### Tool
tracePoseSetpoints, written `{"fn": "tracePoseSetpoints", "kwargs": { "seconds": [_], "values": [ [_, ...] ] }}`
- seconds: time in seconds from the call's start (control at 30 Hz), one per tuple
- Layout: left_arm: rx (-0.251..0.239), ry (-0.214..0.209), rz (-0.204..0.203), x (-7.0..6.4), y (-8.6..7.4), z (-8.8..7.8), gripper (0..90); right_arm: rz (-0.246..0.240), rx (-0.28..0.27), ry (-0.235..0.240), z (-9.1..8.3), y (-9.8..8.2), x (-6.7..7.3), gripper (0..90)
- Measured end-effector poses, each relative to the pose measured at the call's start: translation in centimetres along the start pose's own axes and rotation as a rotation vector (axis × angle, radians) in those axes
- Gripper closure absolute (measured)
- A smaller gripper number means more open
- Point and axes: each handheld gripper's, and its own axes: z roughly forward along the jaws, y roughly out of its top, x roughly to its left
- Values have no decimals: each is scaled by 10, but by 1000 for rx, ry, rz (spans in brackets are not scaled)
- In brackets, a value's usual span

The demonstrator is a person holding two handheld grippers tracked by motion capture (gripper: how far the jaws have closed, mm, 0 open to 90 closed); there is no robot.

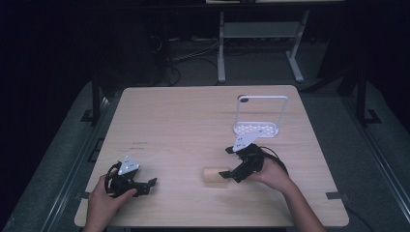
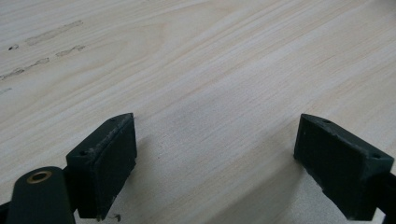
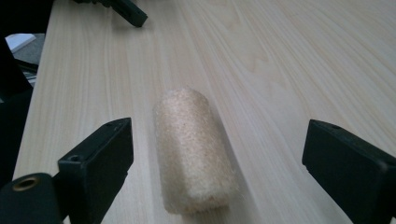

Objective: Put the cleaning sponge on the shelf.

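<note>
A tan, rough-textured cylinder lies on its side on the light wooden table, right of the middle near the front. My right gripper is open just right of it. In the right gripper view the cylinder lies lengthwise between the two black pads, closer to the left one, and touches neither; the right gripper stands wide open. My left gripper rests low at the front left, held by a hand. In its own view the left gripper is open over bare wood.
A white wire stand with a perforated base stands upright on the table behind the right gripper. A jaw of the left gripper shows far off in the right gripper view. Dark floor, cables and table legs lie beyond the far edge.
</note>
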Motion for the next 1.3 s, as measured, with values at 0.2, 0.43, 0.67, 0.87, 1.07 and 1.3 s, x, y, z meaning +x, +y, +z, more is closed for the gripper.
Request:
{"fn": "tracePoseSetpoints", "kwargs": {
  "seconds": [0.2,0.43,0.67,0.87,1.07,1.3],
  "values": [
    [-2,0,-1,0,0,0,126,-18,25,24,10,4,1,86],
    [0,0,1,0,0,0,126,-42,66,54,23,8,3,86],
    [0,0,1,0,0,0,126,-60,95,89,32,12,0,87],
    [-1,-1,-1,0,0,0,126,-87,153,100,42,10,3,88],
    [0,0,-1,0,0,0,126,-107,208,93,52,7,7,90],
    [0,-1,-1,0,0,0,126,-118,234,95,56,5,7,93]
  ]
}}
